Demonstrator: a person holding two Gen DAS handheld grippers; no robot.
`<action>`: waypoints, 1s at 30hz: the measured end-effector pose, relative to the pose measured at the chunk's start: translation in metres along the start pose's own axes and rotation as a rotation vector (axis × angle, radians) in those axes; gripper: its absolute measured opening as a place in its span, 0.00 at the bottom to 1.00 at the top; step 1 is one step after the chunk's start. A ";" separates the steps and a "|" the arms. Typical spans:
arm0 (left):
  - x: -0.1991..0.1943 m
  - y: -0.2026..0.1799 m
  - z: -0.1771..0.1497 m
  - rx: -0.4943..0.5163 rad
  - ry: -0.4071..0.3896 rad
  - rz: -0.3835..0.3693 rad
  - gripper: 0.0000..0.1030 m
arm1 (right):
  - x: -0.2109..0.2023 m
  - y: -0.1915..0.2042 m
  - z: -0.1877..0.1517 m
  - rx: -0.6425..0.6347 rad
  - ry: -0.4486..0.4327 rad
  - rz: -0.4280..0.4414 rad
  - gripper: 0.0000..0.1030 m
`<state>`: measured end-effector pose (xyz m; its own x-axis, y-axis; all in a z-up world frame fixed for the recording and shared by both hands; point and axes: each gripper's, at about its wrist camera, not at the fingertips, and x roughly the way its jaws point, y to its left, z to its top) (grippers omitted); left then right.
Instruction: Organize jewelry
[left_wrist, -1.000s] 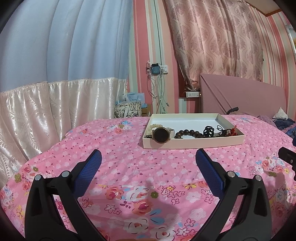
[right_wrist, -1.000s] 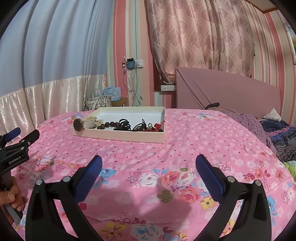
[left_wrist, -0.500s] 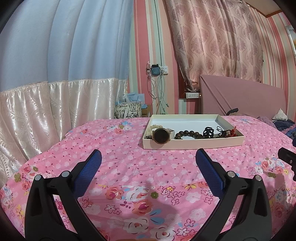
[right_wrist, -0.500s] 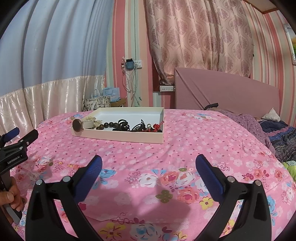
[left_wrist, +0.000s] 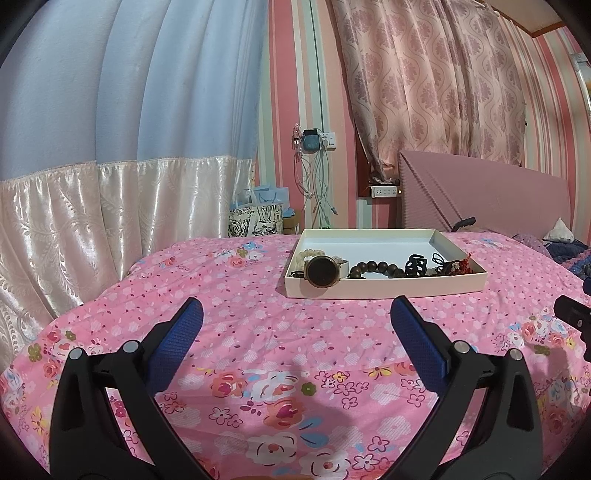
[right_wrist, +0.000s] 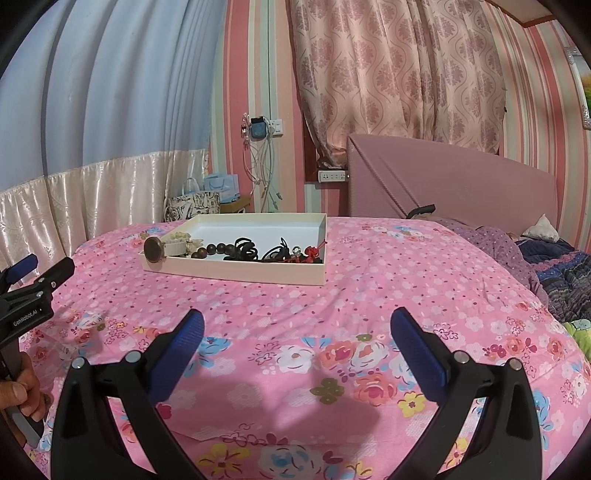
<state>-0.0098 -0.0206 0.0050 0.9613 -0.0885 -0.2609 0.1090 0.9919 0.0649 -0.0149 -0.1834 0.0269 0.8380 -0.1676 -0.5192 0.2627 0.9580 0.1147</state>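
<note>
Left wrist view: the left tongs (left_wrist: 295, 325) hover just above a bed, their two blue-padded fingers (left_wrist: 179, 341) spread wide apart with nothing between them. Beneath them lies a pink floral bedspread (left_wrist: 258, 295). At 12 o'clock from the tongs, a little farther up the bed, sits a shallow cream tray (left_wrist: 384, 288) holding the jewelry along its near edge. From left to right: a pale beaded bracelet (left_wrist: 312, 254), a round dark-faced watch (left_wrist: 320, 271) standing on edge against the near wall, a string of dark brown beads (left_wrist: 373, 268), a black hair claw (left_wrist: 415, 266), and a tangle of dark loops with a red tassel (left_wrist: 466, 263). The rest of the tray floor is bare white. At 3 o'clock, a black tip of the other tool (left_wrist: 570, 314) pokes in from the edge.

Right wrist view: the right tongs (right_wrist: 295, 332) are likewise spread wide and empty above the bedspread. The tray lies at 11 o'clock from them, well apart. At 9 o'clock the left tool shows from the side, and at 8 o'clock a hand (right_wrist: 20, 391) grips its handle.

Beyond the bed, a blue and cream curtain (left_wrist: 110, 147) hangs at 10 o'clock, a pink patterned curtain (left_wrist: 424, 92) at 1 o'clock, and a pink headboard (left_wrist: 480, 199) at 2 o'clock against a striped wall.
</note>
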 end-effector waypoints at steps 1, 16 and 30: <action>0.000 0.001 0.000 -0.001 0.000 0.000 0.97 | 0.000 -0.001 0.000 -0.001 0.001 0.001 0.98; -0.003 0.004 0.002 -0.007 -0.004 -0.002 0.97 | -0.001 -0.002 0.000 0.001 0.001 0.000 0.98; -0.003 0.003 0.001 -0.006 -0.006 -0.003 0.97 | -0.001 -0.002 0.000 0.000 0.001 0.001 0.98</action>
<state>-0.0121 -0.0171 0.0073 0.9625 -0.0924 -0.2550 0.1106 0.9922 0.0580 -0.0163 -0.1852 0.0271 0.8376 -0.1666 -0.5202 0.2619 0.9582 0.1147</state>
